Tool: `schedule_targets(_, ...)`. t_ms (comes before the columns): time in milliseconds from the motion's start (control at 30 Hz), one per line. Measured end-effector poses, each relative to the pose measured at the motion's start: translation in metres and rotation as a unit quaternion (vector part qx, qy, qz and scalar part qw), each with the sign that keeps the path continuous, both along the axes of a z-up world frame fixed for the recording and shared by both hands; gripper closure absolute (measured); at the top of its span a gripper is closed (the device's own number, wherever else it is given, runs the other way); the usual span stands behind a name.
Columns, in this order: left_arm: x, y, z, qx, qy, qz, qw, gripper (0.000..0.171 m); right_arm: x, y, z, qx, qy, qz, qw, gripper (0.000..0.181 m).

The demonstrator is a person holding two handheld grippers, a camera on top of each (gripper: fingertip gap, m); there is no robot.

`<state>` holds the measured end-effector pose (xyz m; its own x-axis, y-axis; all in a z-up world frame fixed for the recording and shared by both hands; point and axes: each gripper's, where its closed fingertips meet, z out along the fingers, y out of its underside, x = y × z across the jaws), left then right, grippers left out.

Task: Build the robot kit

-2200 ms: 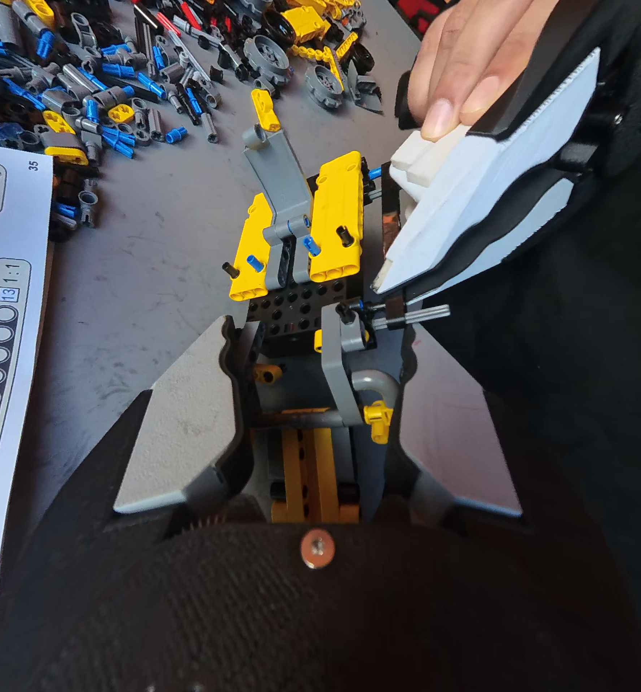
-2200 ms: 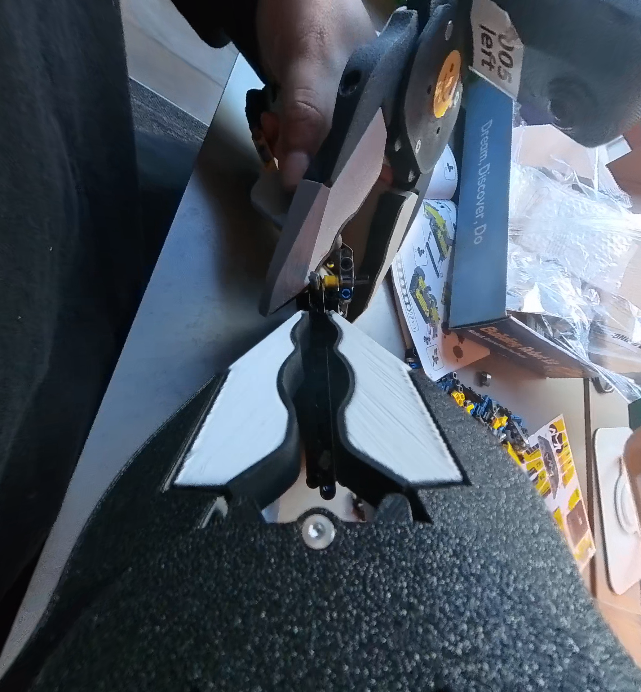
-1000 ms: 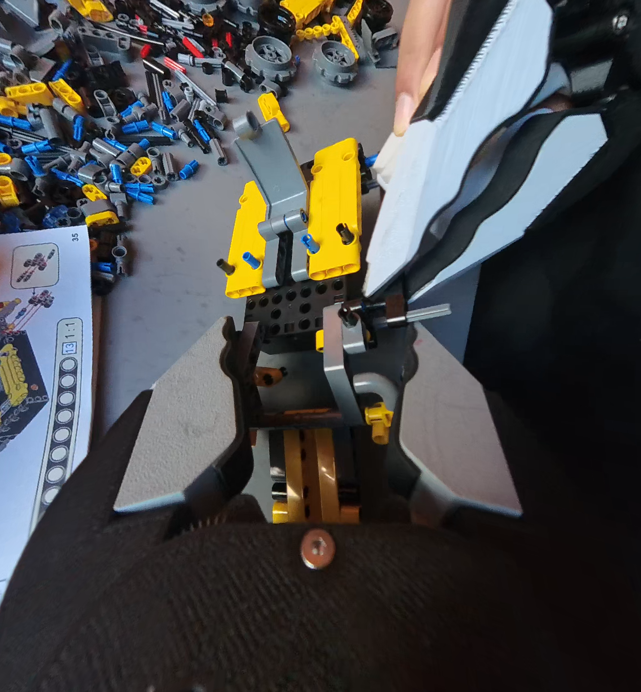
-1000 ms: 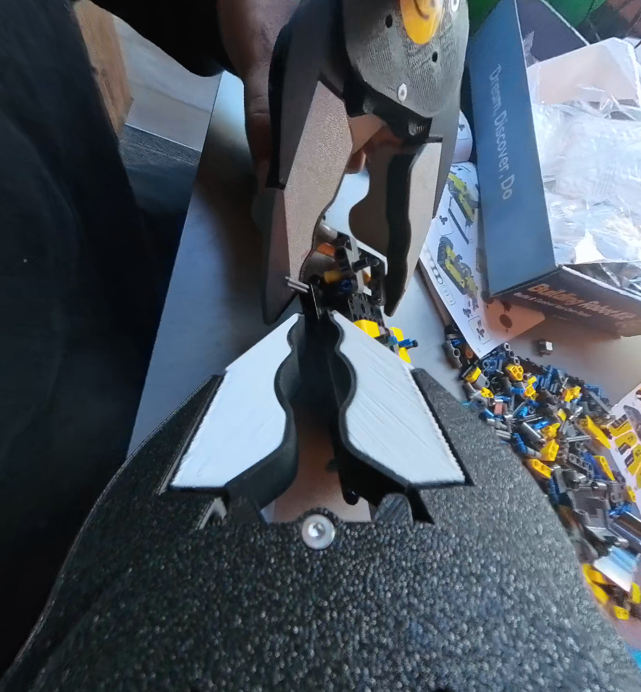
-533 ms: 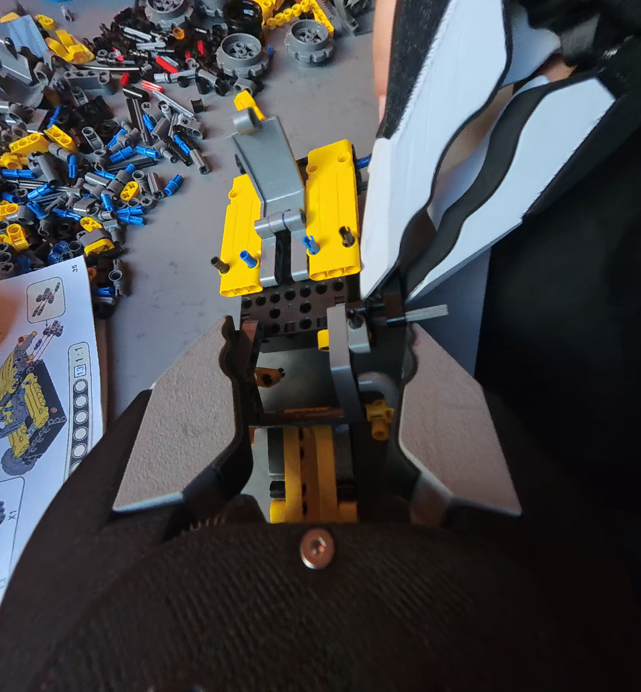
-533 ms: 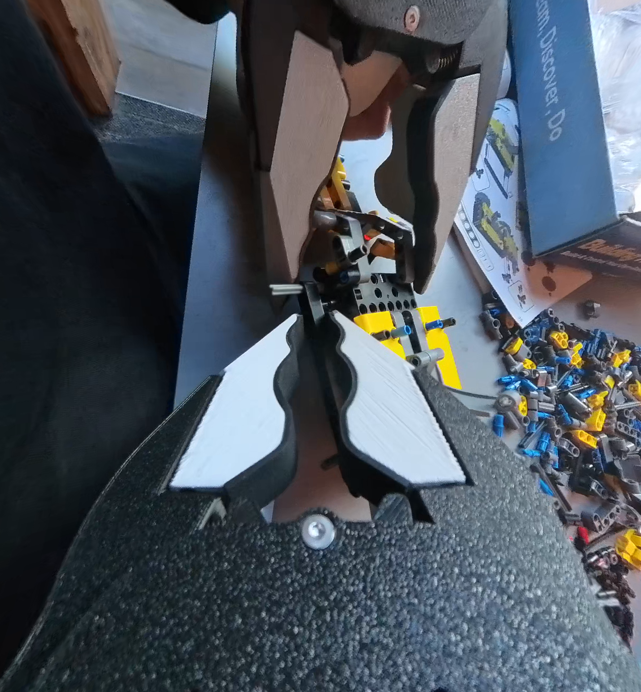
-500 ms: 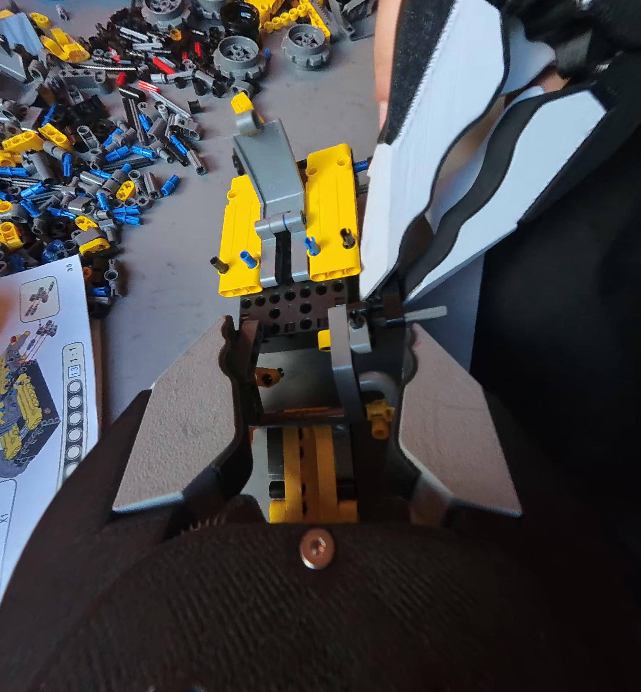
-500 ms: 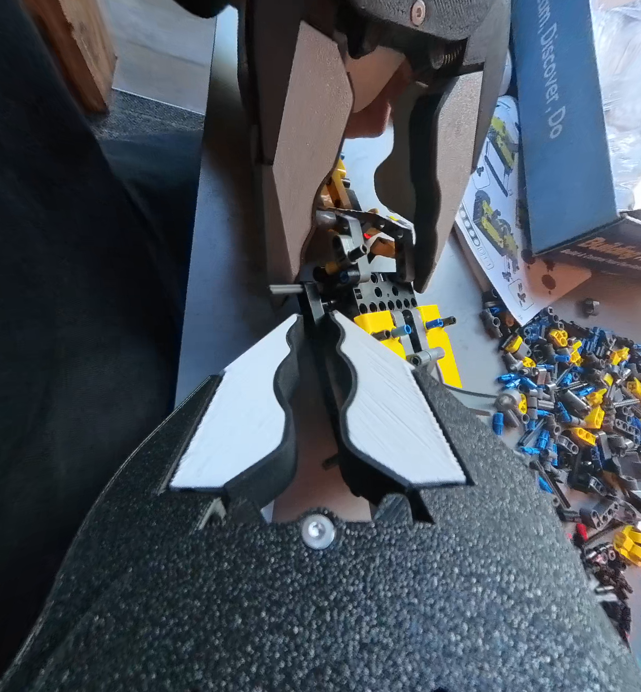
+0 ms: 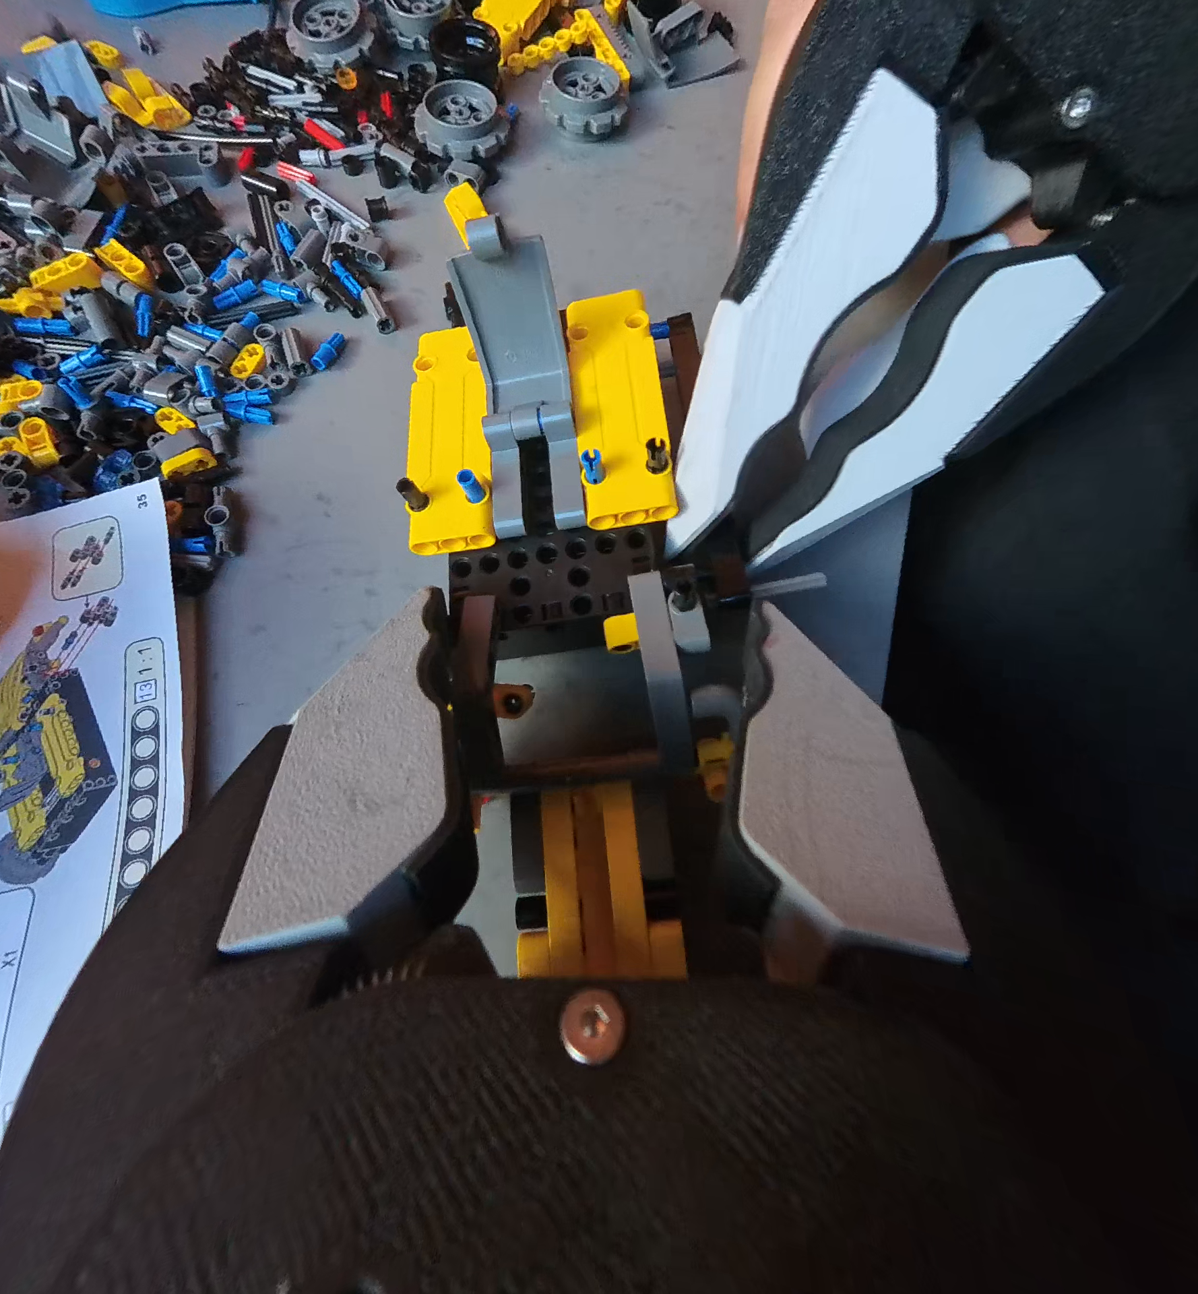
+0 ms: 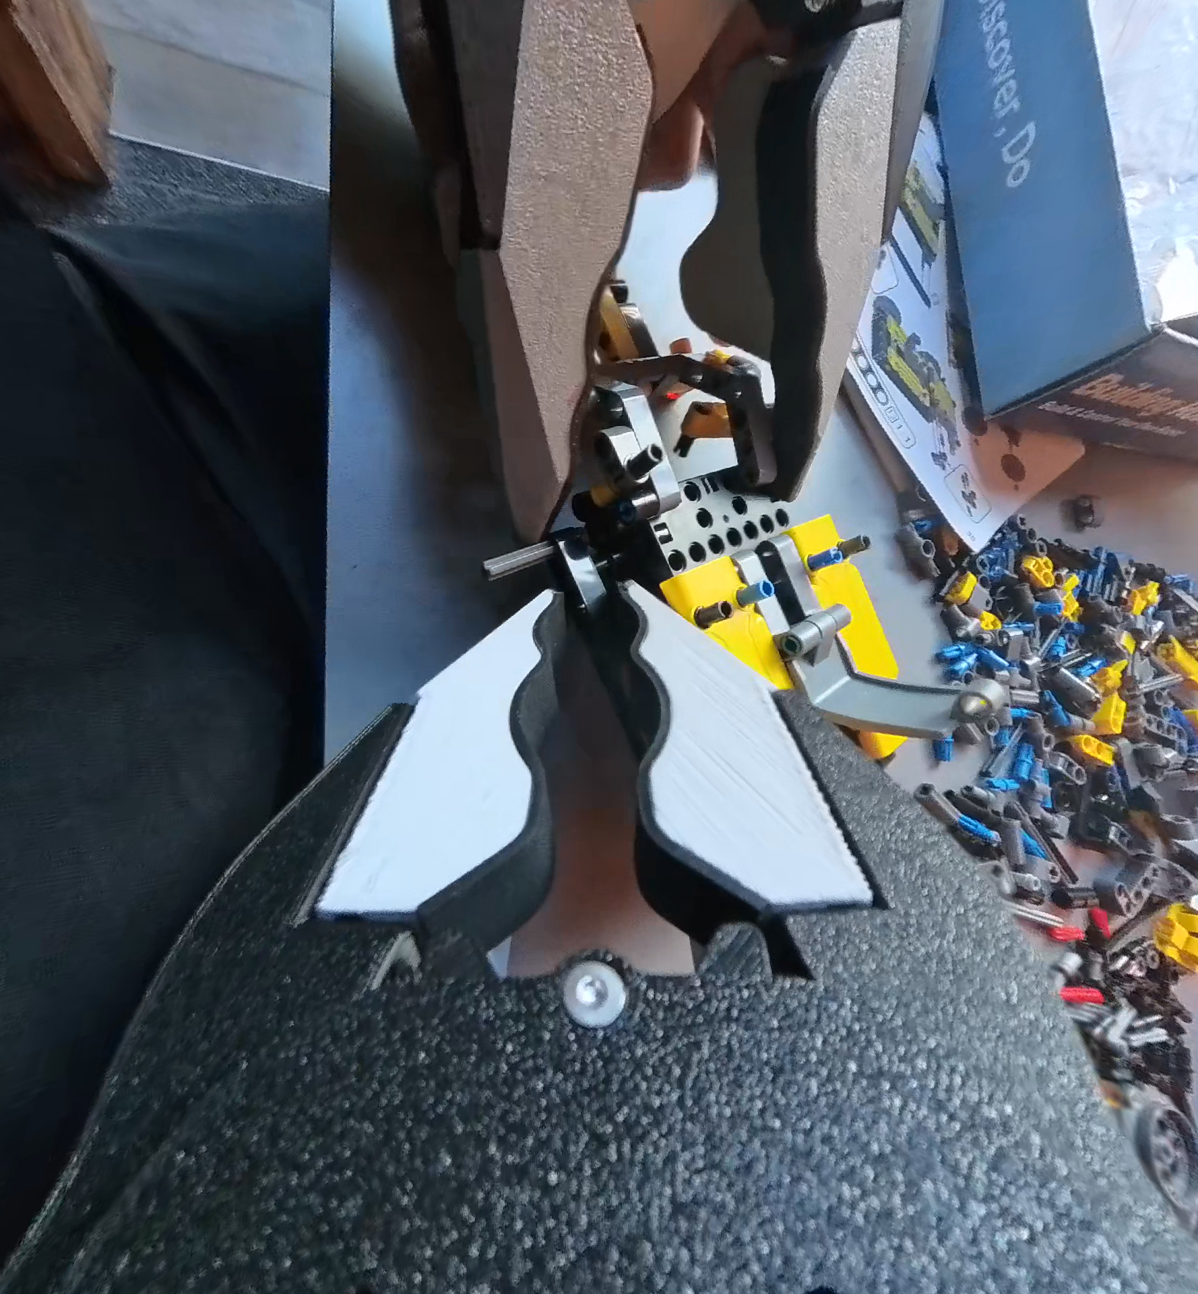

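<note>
My left gripper (image 9: 596,623) is shut on a part-built brick model (image 9: 610,406) with yellow panels, a black holed frame and a grey lever. It holds the model above the grey table (image 9: 316,560). A thin grey axle (image 9: 789,583) sticks out of the model's right side. My right gripper (image 10: 593,599) is shut on a small black piece (image 10: 582,571) threaded on that axle (image 10: 516,560). In the left wrist view its white fingers (image 9: 813,294) come in from the upper right. In the right wrist view the left gripper (image 10: 666,483) grips the model (image 10: 722,532) from above.
A pile of loose blue, yellow, grey and black pieces (image 9: 127,336) with grey wheels (image 9: 456,112) covers the far table. An instruction booklet (image 9: 43,770) lies at the left. A blue box (image 10: 1037,210) stands behind. Dark clothing (image 10: 127,560) fills the space beyond the table edge (image 10: 334,490). The grippers are tip to tip, or close to it.
Both grippers have swung round together with the model, so more of the loose pile and booklet shows. The right gripper has stayed pinched at the axle and turned steeper against the model.
</note>
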<state>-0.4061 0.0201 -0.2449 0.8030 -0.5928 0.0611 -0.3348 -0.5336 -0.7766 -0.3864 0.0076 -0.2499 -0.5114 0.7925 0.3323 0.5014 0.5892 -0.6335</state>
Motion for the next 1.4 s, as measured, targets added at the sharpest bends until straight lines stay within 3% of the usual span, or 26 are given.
schedule_targets(233, 0.006, -0.003, 0.008, -0.028, -0.066, -0.005, 0.997, 0.079, 0.001, -0.001, -0.001, -0.012, -0.001, -0.002, 1.000, 0.168)
schedule_targets(533, 0.014, -0.003, 0.001, -0.036, -0.012, 0.032, 0.999, 0.058, -0.001, -0.001, -0.002, -0.014, -0.003, -0.004, 1.000, 0.168)
schedule_targets(700, 0.008, 0.003, -0.004, -0.022, 0.043, 0.065, 0.997, 0.070, -0.002, 0.001, -0.005, -0.011, -0.001, -0.011, 1.000, 0.168)
schedule_targets(1100, 0.007, 0.004, -0.008, 0.002, 0.082, 0.051, 0.995, 0.070, -0.002, 0.001, -0.009, 0.005, 0.036, 0.005, 0.999, 0.168)
schedule_targets(1400, 0.009, 0.005, -0.009, 0.017, 0.095, 0.047, 0.994, 0.068, -0.001, 0.002, -0.006, 0.101, 0.111, 0.041, 0.988, 0.167)
